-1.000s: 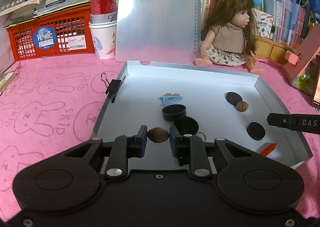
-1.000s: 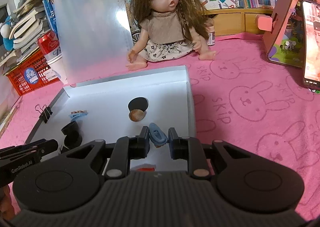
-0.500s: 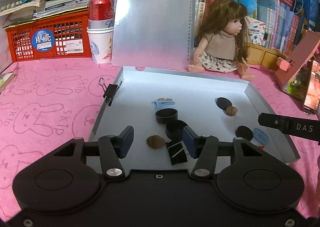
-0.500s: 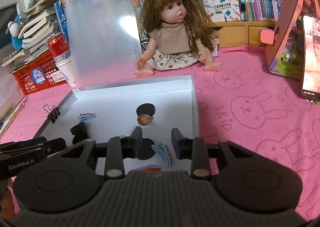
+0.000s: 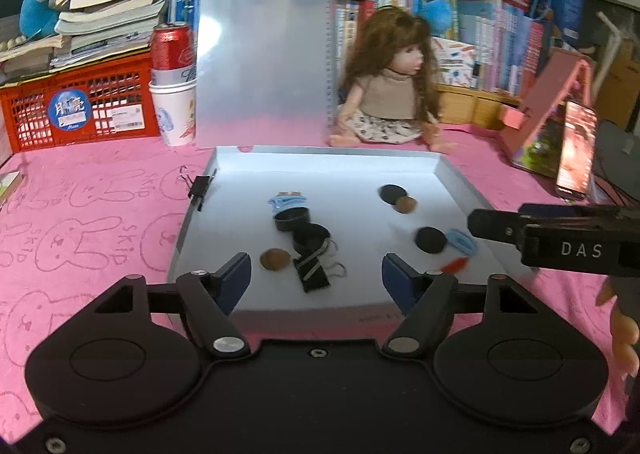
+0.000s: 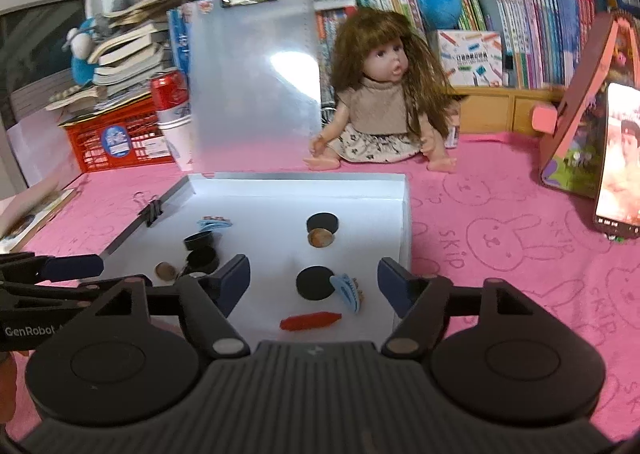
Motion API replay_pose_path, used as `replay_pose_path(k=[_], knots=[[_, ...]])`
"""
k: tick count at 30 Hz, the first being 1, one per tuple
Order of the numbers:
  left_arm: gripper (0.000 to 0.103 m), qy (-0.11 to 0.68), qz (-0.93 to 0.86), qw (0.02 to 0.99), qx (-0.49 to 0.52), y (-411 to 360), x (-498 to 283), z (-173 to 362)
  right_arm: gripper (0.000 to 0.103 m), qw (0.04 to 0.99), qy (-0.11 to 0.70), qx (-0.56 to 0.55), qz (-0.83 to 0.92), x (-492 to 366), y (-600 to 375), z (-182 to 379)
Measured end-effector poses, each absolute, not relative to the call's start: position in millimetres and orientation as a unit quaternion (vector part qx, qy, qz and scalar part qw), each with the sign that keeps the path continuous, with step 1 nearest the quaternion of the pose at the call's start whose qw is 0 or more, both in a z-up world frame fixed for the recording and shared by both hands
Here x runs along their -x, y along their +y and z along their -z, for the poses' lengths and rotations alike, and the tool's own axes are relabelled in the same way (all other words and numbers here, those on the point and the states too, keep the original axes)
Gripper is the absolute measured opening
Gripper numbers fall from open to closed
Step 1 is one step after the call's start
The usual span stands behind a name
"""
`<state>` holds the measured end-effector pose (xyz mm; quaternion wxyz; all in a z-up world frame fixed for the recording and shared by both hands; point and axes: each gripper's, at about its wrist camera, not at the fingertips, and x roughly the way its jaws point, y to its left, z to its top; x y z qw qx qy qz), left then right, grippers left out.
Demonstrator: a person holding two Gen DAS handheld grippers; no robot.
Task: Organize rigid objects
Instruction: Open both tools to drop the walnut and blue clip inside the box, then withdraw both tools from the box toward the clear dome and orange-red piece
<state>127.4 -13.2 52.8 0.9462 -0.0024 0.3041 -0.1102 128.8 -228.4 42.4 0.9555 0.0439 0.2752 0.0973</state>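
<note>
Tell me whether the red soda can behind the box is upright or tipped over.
Upright. The red soda can stands on its base in the mouth of a white paper cup, its silver top rim facing up.

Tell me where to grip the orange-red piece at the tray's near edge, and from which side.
Grip the orange-red piece across its slim middle, coming from above with the right gripper, whose jaws have just been opening and hold nothing. It lies flat and crosswise in that view, clear of the blue clip behind it.
</note>
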Motion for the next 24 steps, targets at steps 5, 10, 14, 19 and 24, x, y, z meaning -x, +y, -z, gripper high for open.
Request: replay_pose_path(k=[5,10,14,19,24], knots=[[0.075,0.300,0.126,0.946,0.004,-15.7,-105.0,-55.3,0.086,0.959,0.259,-0.026,-0.112,-107.5,-225.4,-48.9],[0.076,0.298,0.137,0.945,0.000,-17.4,-84.3,-54.7,0.088,0.959,0.251,-0.024,-0.127,-87.3,-227.1,-50.0],[0.077,0.300,0.142,0.943,0.000,-17.6,-71.5,-51.7,0.088,0.957,0.252,-0.042,-0.135,-73.7,-232.1,-45.8],[0.077,0.306,0.148,0.940,-0.001,-16.9,-58.1,-46.4,0.089,0.956,0.254,-0.047,-0.138,-58.9,-236.5,-39.5],[0.077,0.311,0.152,0.938,-0.008,-17.9,-45.8,-40.2,0.089,0.957,0.254,-0.044,-0.137,-47.1,-239.7,-35.7]])
